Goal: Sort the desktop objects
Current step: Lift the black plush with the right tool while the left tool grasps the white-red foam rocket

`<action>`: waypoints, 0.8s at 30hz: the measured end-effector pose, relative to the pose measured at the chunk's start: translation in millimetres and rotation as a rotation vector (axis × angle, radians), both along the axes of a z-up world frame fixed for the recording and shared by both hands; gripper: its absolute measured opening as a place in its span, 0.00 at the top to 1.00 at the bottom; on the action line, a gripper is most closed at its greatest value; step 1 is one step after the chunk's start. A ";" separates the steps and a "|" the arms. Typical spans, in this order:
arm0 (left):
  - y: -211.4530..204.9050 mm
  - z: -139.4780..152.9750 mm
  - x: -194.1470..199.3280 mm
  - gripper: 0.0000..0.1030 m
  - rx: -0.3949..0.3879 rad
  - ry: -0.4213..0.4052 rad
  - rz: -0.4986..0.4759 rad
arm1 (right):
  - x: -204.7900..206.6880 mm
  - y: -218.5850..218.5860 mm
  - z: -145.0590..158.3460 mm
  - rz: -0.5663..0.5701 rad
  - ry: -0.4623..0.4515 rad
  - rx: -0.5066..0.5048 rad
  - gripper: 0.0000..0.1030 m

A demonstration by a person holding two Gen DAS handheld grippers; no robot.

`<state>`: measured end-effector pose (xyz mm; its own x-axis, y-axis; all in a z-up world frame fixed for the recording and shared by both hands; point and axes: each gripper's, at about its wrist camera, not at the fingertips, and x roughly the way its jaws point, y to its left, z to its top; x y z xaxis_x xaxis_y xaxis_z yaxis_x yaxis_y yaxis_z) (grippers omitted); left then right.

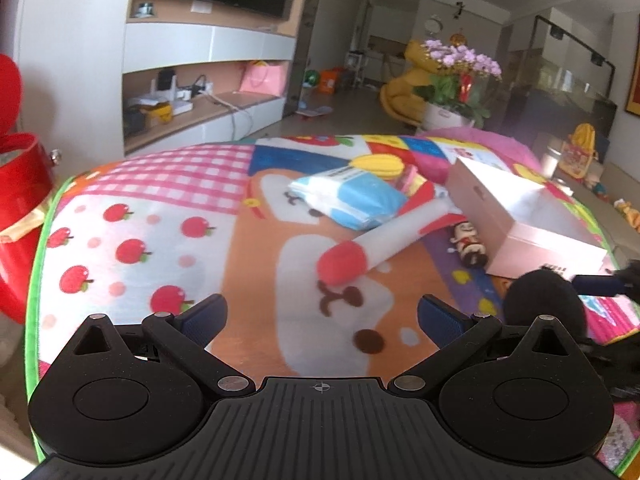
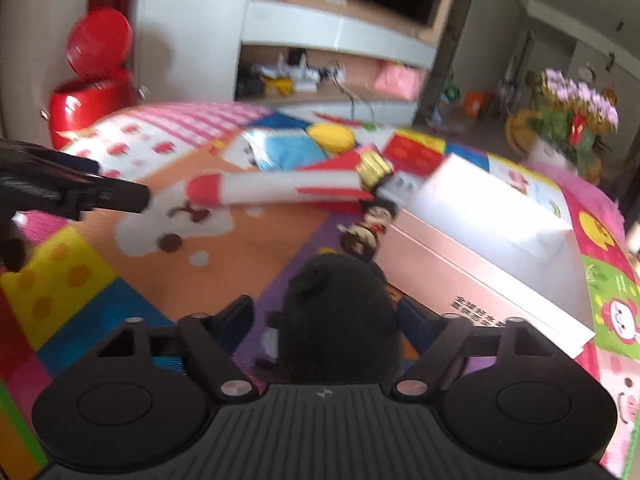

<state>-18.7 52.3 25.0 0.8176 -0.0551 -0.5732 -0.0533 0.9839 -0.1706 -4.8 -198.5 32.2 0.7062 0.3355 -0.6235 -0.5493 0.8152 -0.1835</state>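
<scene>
Left wrist camera: rides low above the near edge of my patterned mat [image 1: 132, 208], facing its far edge and the TV wall. Right wrist camera: closer in, at the mat's near right, blurred, angled toward the far left corner. Shared: pink box [image 1: 532, 216] [image 2: 492, 240], red-capped tube [image 1: 372, 246] [image 2: 272, 188], blue packet [image 1: 352, 196] [image 2: 292, 152].

Left tool [image 1: 320, 316]: matte black ribbed body, silver pivot screws, blue finger pads [image 1: 202, 318]. Right tool [image 2: 324, 316]: same black housing.
</scene>
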 end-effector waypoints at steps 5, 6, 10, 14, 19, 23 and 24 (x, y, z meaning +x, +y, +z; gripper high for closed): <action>-12.5 -5.1 12.4 0.00 0.017 0.005 -0.038 | -24.2 -40.5 10.0 -0.050 -0.031 0.137 0.03; -18.8 -5.2 16.7 0.00 0.051 -0.006 -0.058 | -28.3 -47.4 9.9 -0.072 -0.035 0.154 0.03; -48.8 -6.0 41.2 0.00 0.296 -0.081 -0.161 | -40.6 -74.1 5.8 -0.164 -0.044 0.196 0.02; -62.7 -13.4 68.7 0.01 0.424 -0.094 -0.207 | -43.8 -89.7 -4.8 -0.230 -0.029 0.265 0.00; -70.2 -23.7 89.9 0.29 0.455 -0.031 -0.255 | -40.3 -100.0 -16.2 -0.271 0.010 0.349 0.00; -70.2 -29.7 93.2 0.51 0.441 -0.006 -0.253 | -40.8 -94.8 -20.2 -0.259 0.013 0.339 0.00; -69.9 -28.6 90.9 0.52 0.437 -0.005 -0.251 | -41.2 -93.4 -20.7 -0.256 0.010 0.333 0.00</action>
<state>72.3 -17.6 -3.7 0.8127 -0.0064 -0.5827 0.1940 0.9459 0.2601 -46.0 -292.0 11.5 0.7872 0.3345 -0.5181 -0.3217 0.9395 0.1177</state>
